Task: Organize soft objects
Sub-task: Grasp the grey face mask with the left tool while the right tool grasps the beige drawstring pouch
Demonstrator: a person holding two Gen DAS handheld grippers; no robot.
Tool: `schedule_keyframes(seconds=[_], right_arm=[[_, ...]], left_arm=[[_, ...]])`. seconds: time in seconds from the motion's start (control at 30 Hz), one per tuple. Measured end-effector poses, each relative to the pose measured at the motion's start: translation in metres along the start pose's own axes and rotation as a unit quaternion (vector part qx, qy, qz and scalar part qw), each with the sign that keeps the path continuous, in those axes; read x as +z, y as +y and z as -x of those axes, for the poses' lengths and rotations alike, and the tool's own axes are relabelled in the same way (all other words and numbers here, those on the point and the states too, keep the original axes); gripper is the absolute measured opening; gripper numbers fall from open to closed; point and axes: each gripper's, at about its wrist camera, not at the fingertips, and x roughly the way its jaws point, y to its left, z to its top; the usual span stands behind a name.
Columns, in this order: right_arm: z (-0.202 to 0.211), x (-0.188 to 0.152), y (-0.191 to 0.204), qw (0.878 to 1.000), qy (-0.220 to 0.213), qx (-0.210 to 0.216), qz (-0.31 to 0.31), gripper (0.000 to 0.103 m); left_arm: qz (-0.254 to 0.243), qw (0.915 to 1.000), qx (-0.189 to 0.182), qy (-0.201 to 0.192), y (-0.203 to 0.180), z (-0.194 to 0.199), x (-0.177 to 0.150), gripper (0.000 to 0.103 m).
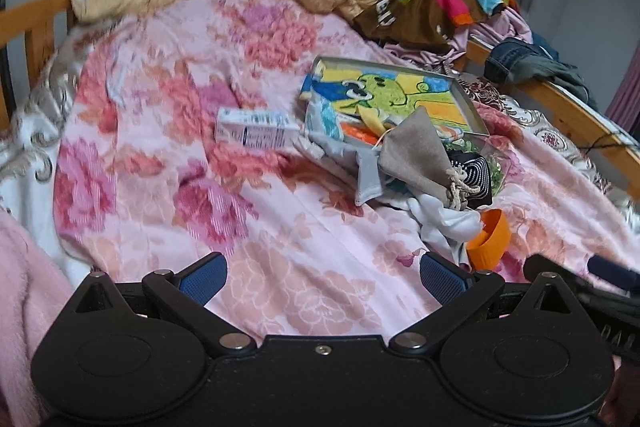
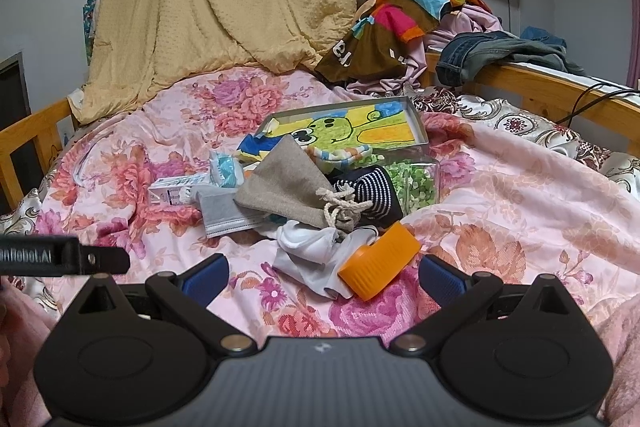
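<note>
A pile of soft things lies on the floral bed cover (image 2: 500,195): a grey drawstring pouch (image 2: 288,183) (image 1: 416,159), a striped dark sock (image 2: 372,191) (image 1: 474,173), white cloth (image 2: 308,247) (image 1: 448,219), a grey face mask (image 2: 224,213) (image 1: 368,179). An orange lid (image 2: 380,261) (image 1: 488,239) lies at the pile's near edge. Behind stands a shallow box with a green cartoon picture (image 2: 360,131) (image 1: 400,95). My right gripper (image 2: 322,279) is open, just short of the lid. My left gripper (image 1: 322,279) is open over bare cover, left of the pile.
A small white carton (image 1: 252,133) (image 2: 172,189) lies left of the pile. A clear jar of green bits (image 2: 412,183) lies on its side. A tan quilt (image 2: 224,7), a colourful blanket (image 2: 392,27) and jeans (image 2: 480,55) are heaped at the back. Wooden bed rails (image 2: 560,95) run along both sides.
</note>
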Motion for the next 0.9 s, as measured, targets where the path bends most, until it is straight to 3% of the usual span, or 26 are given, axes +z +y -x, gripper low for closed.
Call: schedule_keyframes(seconds=[0.17,0.37,0.57,0.73,0.9], right_arm=[[-0.007,0.006,-0.007,0.999,0.017,0.027,-0.022,0.103],[-0.024,0.014,-0.011,0.997,0.042,0.058,-0.017,0.103],[-0.054,0.031,-0.009,0.995,0.043,0.068,0.057,0.103],[-0.09,0.043,-0.006,0.989,0.033,0.055,0.13,0.103],[-0.126,0.05,-0.001,0.98,0.029,0.05,0.19,0.103]], left_arm=[[-0.004,0.9986,-0.033,0.042,0.009,-0.018,0.022,0.102],[-0.055,0.9957,-0.033,0.066,0.012,-0.048,0.053,0.102],[-0.111,0.9884,-0.07,0.077,-0.002,-0.08,0.073,0.102],[-0.152,0.9824,-0.077,0.076,-0.014,-0.109,0.076,0.102],[-0.153,0.9819,-0.08,0.078,-0.016,-0.128,0.08,0.102]])
